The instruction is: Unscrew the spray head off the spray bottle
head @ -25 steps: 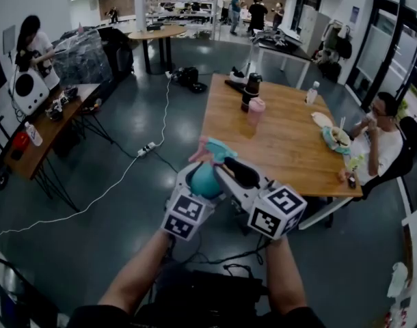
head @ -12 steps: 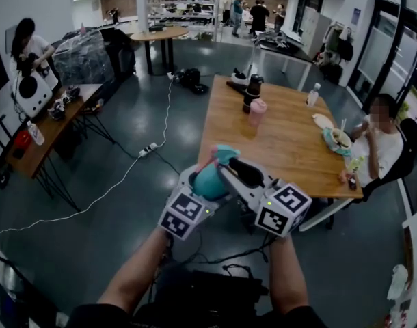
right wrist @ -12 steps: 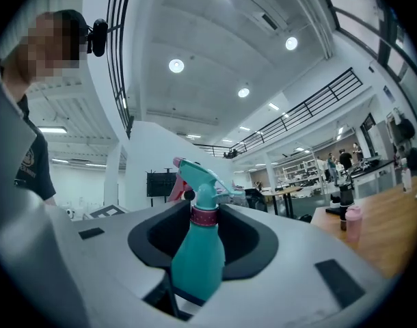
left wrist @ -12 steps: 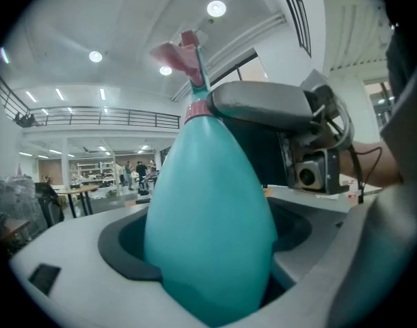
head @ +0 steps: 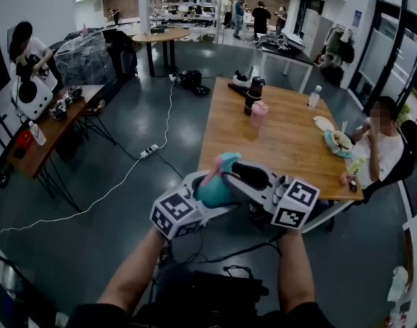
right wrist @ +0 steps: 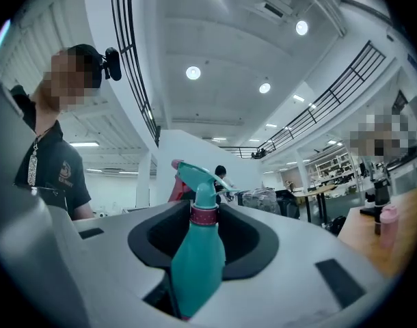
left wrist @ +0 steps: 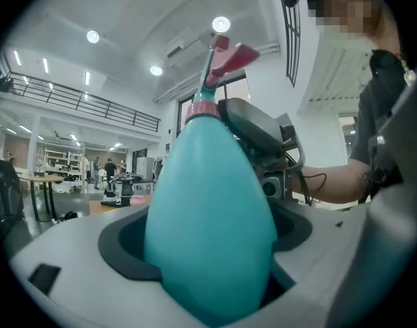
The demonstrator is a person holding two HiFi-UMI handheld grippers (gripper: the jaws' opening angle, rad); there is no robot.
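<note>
The left gripper (left wrist: 208,255) clamps the teal spray bottle (left wrist: 208,203) round its belly. The right gripper (right wrist: 191,279) pinches the neck by the pink collar (right wrist: 203,214), with the spray head (right wrist: 195,176) poking beyond. The bottle is held aloft at the head view's lower centre. Unscrewing seems in hand; next, the right should twist the collar while the left holds firm.

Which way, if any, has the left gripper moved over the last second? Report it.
Yes. In the head view the left gripper has slid slightly left, toward the white power strip on the floor, away from the wooden table.
</note>
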